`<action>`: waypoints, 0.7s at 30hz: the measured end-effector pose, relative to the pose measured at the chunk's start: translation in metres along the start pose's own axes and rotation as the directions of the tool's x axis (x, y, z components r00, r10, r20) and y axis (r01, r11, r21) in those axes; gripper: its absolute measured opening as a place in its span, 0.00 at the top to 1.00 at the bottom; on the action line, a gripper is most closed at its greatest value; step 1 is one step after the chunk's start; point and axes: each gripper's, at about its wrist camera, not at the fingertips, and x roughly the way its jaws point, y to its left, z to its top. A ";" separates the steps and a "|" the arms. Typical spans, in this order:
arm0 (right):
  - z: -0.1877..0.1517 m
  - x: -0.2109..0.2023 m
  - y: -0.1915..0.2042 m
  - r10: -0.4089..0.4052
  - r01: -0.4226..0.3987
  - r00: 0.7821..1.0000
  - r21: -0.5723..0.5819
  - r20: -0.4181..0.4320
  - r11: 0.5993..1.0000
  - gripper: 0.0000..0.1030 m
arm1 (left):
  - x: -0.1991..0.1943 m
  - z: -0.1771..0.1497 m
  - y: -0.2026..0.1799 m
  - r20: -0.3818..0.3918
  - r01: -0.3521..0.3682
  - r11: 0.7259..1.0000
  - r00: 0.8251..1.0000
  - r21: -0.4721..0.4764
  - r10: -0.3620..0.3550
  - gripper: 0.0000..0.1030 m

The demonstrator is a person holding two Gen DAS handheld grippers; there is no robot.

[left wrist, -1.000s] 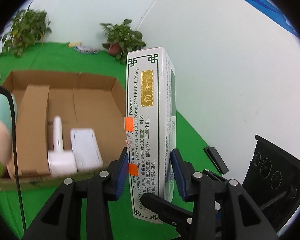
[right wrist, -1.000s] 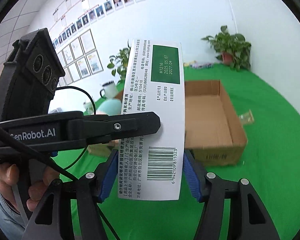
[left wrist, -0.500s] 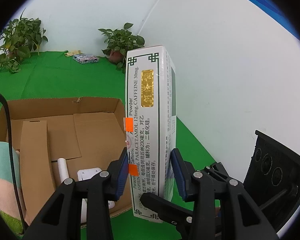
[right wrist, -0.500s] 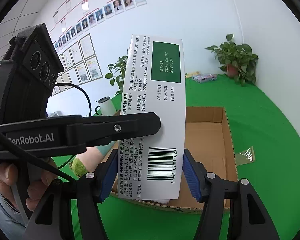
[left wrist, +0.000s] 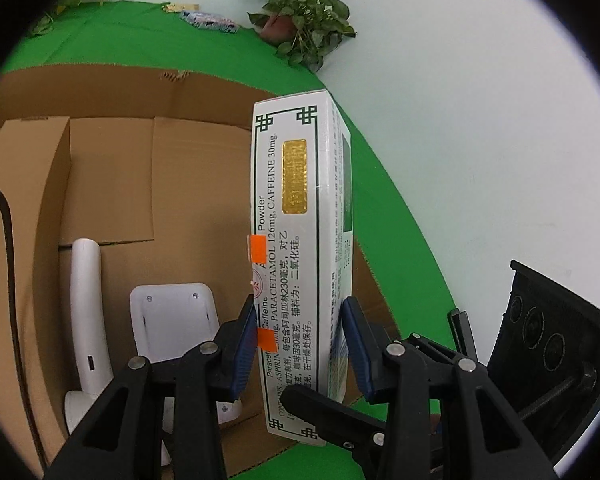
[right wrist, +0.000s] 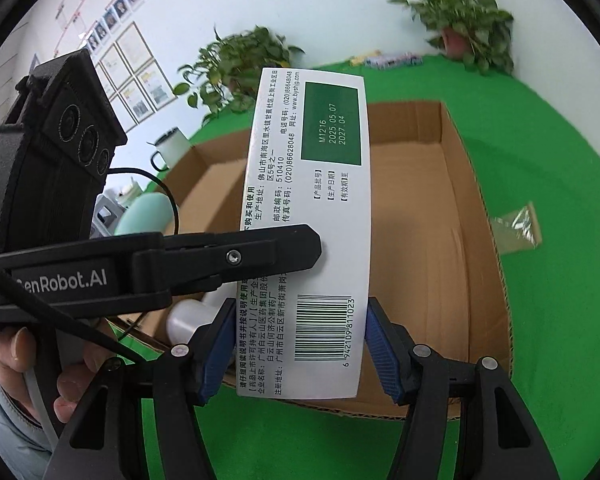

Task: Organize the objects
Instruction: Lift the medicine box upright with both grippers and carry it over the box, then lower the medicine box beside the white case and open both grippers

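Surface: green cloth (right wrist: 540, 160) under an open cardboard box (right wrist: 452, 240); potted plants at the far edge by the white wall.
Medicine carton (left wrist: 300, 220): white, upright, held over the cardboard box near its front edge.
Print: "PARACETAMOL 126mg, CAFFEINE 30mg", "Powder"; other face "M1216 2025.05.07 2027.04" (barcode below).
Left gripper (left wrist: 300, 344): blue pads pinch the carton's narrow faces; body reads "enRobot.AI" in the right wrist view.
Right gripper (right wrist: 300, 340): pads clamp the carton's edges.
Inside box: white plastic device (left wrist: 172, 320), lying at the near-left corner.
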 end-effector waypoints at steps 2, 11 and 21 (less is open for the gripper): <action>-0.003 0.011 -0.008 0.000 0.000 1.000 0.015 -0.024 1.000 0.43 | 0.011 0.002 0.006 -0.019 0.001 1.000 1.000 -0.013 -0.002 0.61; -0.007 0.046 -0.034 -0.030 0.037 0.994 0.067 -0.105 0.997 0.43 | 0.042 0.007 0.024 -0.079 -0.026 0.999 0.997 -0.040 0.023 0.59; -0.012 0.061 -0.033 -0.143 0.153 0.980 0.059 -0.141 0.986 0.44 | -0.012 0.003 0.018 0.033 -0.130 0.991 0.991 0.017 0.130 0.57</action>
